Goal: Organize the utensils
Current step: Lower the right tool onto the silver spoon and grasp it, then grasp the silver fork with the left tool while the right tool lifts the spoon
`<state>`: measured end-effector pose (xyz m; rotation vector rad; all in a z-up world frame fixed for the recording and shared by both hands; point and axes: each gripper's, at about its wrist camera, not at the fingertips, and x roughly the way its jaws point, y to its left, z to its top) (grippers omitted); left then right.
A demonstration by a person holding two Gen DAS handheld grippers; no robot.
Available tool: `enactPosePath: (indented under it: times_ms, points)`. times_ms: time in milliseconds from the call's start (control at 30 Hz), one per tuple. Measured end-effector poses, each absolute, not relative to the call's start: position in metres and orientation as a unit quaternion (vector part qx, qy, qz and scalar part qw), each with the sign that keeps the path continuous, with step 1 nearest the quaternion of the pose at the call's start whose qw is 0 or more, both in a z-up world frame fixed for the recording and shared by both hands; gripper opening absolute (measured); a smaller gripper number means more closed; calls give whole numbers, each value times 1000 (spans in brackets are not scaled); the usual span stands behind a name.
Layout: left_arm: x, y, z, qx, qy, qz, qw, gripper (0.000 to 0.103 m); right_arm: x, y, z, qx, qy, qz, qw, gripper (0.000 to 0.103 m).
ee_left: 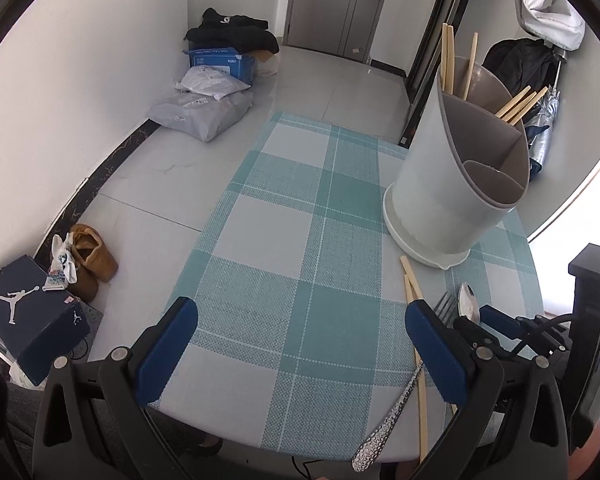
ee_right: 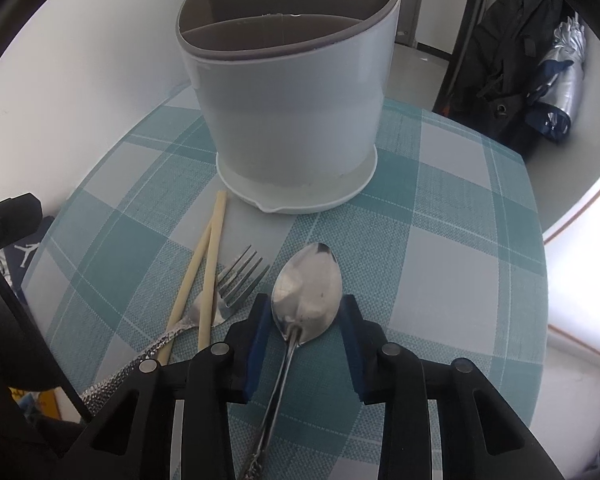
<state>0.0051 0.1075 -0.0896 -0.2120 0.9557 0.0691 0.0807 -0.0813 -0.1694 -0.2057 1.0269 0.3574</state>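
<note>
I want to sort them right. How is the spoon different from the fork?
The spoon has a smooth rounded bowl; the fork ends in four prongs. The spoon lies between the right gripper's fingers; the fork lies free beside it, under two chopsticks. The fork's handle looks dimpled; the spoon's is slimmer. Both are shiny metal, lying flat on the table.

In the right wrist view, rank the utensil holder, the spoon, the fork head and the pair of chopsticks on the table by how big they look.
1. Utensil holder, by far the largest.
2. Spoon, though it lies nearest the camera, which inflates it.
3. Pair of chopsticks: close to the spoon in length but thinner, so that ranking is unsure.
4. Fork head, smallest.
</note>
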Motion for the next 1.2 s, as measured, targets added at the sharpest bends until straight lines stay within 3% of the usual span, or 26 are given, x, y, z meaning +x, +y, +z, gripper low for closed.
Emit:
enactPosePath:
  times_ms: [700,967,1200]
  points:
    - [3,102,-90,-79,446,36,891,102,58,-98,-165,-164,504,222,819,33]
    - [10,80,-85,-52,445,-45,893,102,70,-140,-154,-37,485,214,847,33]
    - [32,30,-104,-21,501,-122,857,102,68,-178,-145,46,455,203,866,33]
